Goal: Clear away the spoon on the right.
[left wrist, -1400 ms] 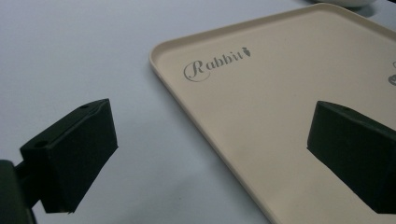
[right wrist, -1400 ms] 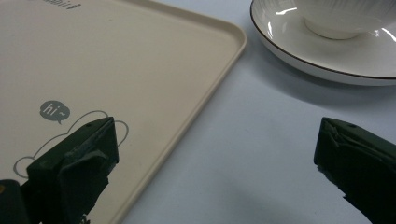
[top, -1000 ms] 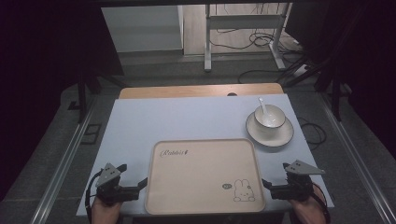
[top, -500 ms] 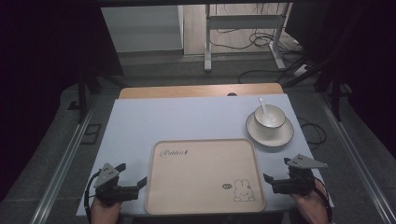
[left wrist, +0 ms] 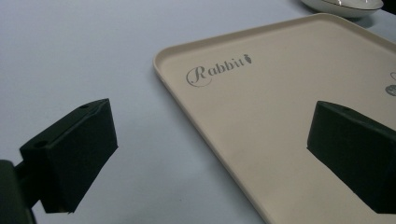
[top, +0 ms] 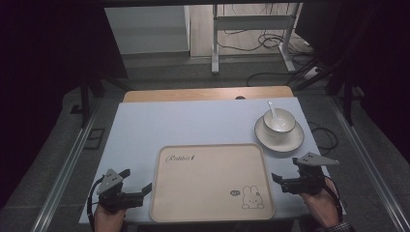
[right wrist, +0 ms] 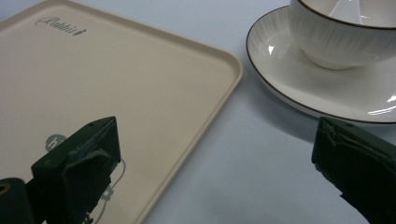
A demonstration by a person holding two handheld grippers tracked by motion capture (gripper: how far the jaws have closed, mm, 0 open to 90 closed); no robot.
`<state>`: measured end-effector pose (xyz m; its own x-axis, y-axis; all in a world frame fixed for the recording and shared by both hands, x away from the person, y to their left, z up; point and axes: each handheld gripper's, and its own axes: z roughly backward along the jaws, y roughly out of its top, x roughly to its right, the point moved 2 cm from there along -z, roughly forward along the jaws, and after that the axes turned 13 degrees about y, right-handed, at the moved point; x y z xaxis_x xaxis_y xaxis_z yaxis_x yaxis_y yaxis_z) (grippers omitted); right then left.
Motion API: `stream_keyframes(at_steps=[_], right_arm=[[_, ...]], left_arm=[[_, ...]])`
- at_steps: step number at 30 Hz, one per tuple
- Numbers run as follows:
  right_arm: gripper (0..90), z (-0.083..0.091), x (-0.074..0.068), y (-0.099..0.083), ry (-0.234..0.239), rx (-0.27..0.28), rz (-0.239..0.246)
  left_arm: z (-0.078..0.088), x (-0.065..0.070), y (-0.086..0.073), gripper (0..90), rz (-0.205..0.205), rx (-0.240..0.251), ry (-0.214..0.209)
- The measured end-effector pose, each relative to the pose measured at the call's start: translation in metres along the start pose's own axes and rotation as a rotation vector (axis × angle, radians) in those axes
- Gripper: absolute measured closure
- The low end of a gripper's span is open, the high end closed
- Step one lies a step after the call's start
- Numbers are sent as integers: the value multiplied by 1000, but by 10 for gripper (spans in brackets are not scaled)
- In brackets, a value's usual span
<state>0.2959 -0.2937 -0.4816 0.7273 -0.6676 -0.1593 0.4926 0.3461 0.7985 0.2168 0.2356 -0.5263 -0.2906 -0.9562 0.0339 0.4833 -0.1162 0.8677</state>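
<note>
left gripper (top: 145,189) spread, straddling beige tray (top: 212,212) rim | right gripper (top: 276,180) spread, empty | advice: clamp both rims evenly, lift level, clear of saucer (top: 290,141)

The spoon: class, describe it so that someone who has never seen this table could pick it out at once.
Start at the big beige tray on the blue-grey table. Beyond the tray's far right corner sits a white saucer with a dark rim, and on it a white bowl. The spoon is the small white one standing in that bowl, its handle sticking up over the far rim; it is the sole utensil here.
</note>
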Motion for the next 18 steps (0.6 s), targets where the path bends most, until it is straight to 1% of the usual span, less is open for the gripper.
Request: stream_keyframes(at_steps=[8,14,17,18], right_arm=[[9,-2,10,10,-19,-9,-2],[11,-4,21,20,-39,-6,-6],[11,-5,23,24,-36,-3,-9],[12,-6,25,27,-37,-3,-8]], left_arm=[[0,0,0,15,-8,0,7],[0,-1,0,15,-11,2,14],[0,-1,0,15,-12,2,15],[0,-1,0,15,-12,2,15]])
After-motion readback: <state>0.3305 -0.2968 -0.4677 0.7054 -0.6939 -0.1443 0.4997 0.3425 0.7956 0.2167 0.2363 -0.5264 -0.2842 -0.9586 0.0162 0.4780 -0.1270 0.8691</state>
